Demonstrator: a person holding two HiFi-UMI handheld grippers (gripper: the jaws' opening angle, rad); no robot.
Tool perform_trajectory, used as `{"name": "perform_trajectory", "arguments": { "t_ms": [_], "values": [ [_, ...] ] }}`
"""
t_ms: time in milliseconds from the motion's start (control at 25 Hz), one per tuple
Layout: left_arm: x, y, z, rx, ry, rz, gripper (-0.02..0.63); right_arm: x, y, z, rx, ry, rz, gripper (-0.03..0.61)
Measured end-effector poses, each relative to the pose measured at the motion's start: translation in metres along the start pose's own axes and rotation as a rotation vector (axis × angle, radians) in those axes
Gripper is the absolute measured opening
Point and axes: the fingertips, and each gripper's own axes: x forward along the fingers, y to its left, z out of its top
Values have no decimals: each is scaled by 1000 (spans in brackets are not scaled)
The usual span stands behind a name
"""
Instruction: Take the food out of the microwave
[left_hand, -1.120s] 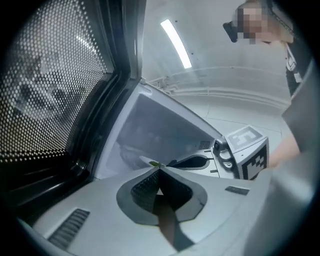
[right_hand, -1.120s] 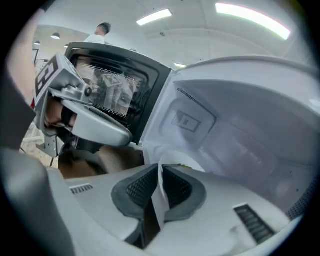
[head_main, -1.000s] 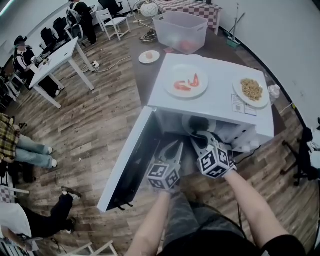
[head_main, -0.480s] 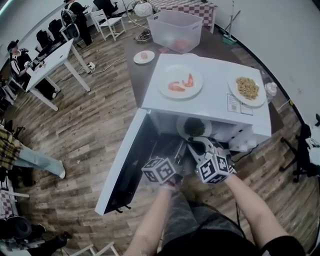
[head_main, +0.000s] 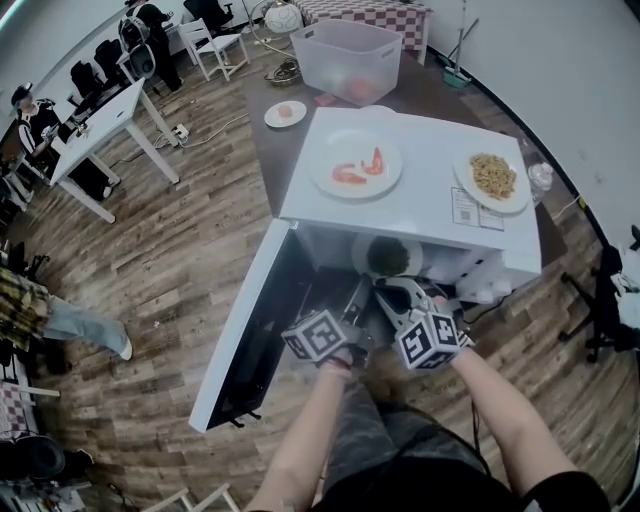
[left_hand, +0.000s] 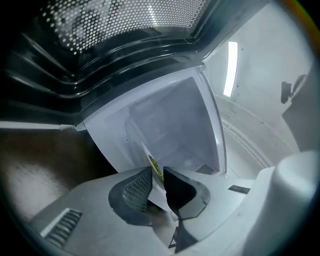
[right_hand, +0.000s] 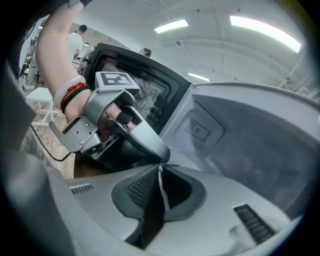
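A white plate of green food (head_main: 388, 256) sits in the mouth of the white microwave (head_main: 430, 215), whose door (head_main: 245, 335) hangs open to the left. Both grippers reach in at the plate's near rim. My left gripper (head_main: 357, 296) points level; its jaws have just been closing and now hold the rim with green food (left_hand: 155, 166) between the pads. My right gripper (head_main: 393, 290) is shut on the thin white rim (right_hand: 162, 189), angled downward. In the right gripper view the left gripper (right_hand: 161, 156) meets the rim just beside it.
On top of the microwave stand a plate of shrimp (head_main: 355, 165) and a plate of noodles (head_main: 492, 178). A clear plastic bin (head_main: 345, 62) and a small plate (head_main: 286, 113) sit on the dark table behind. People and white tables are far left.
The left gripper has rolled and moved in to the plate's rim, opening and then closing on it. The plate of green food shows more fully. The right gripper has stayed put.
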Motion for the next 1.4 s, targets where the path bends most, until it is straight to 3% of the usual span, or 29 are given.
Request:
{"name": "perform_trajectory", "arguments": {
  "t_ms": [240,360,560,760,880,1120,1400],
  "values": [
    [1,4,-4,-56,-6,10,54,1,1,-6,19,8,-28,41],
    [1,6,-5,-76,-16,17,51,-5,-2,-12,93,3,-59,73],
    [0,7,-6,-68,-22,25,52,-22,-9,-29,327,5,-120,72],
    [1,5,-7,-64,-23,27,55,-37,-18,-41,657,-36,-200,72],
    [1,6,-8,-63,-24,28,55,-41,-17,-51,794,-27,-229,72],
    [-3,6,-8,-78,-40,17,51,-35,-6,-48,1058,-73,-149,97],
    [-9,6,-6,-91,-53,15,49,-28,-9,-55,1336,-128,-148,97]
  ]
}}
